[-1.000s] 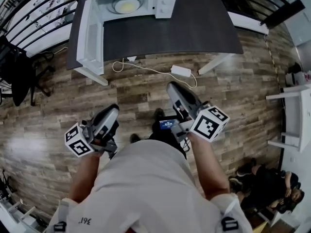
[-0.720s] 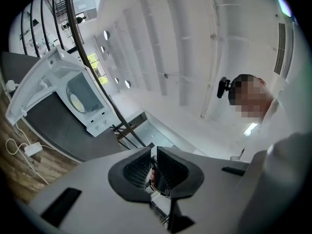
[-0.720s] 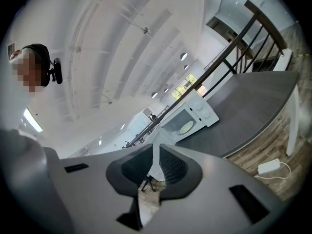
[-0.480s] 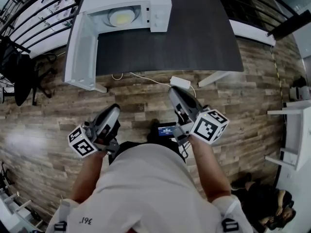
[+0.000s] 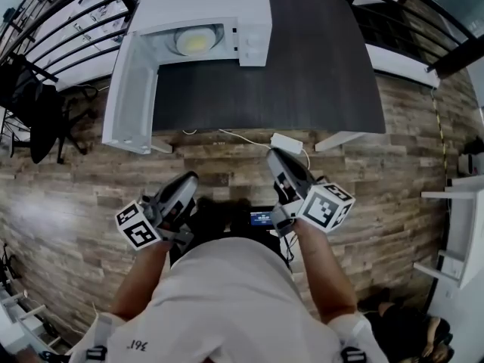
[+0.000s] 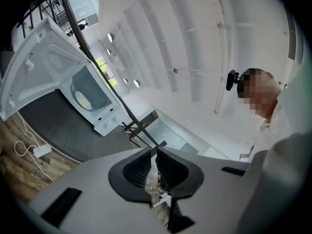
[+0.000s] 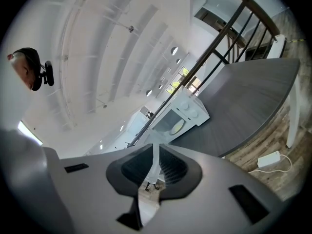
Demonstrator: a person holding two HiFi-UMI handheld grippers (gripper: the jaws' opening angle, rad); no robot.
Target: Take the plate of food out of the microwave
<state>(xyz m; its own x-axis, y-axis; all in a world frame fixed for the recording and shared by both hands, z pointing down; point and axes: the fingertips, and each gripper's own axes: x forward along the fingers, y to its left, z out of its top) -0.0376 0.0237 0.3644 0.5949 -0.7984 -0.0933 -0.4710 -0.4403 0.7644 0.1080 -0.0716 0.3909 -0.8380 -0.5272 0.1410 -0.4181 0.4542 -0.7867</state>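
We hold the left tool and the right tool low over the wood floor. Both are well short of the microwave and point roughly toward it. In its own view, the left tool's jaws are drawn together with only a thin slit between the ribbed pads, and nothing is caught in them. The right tool's jaws look the same in its view: pressed nearly closed and empty.

The microwave stands at a far corner of the dark table. Its door is swung wide, hanging out past the table edge on the side away from the control panel. The plate of food sits inside the microwave's cavity, a pale round plate with something yellowish on it. Neither tool is near it.

A white power brick lies on the floor between the microwave and the right tool, just off the table's near edge. A dark chair stands on the floor out beyond the microwave's door. A dark railing runs behind the microwave. Our pale shirt and bare forearms fill the near side of the head view, farthest from the microwave.
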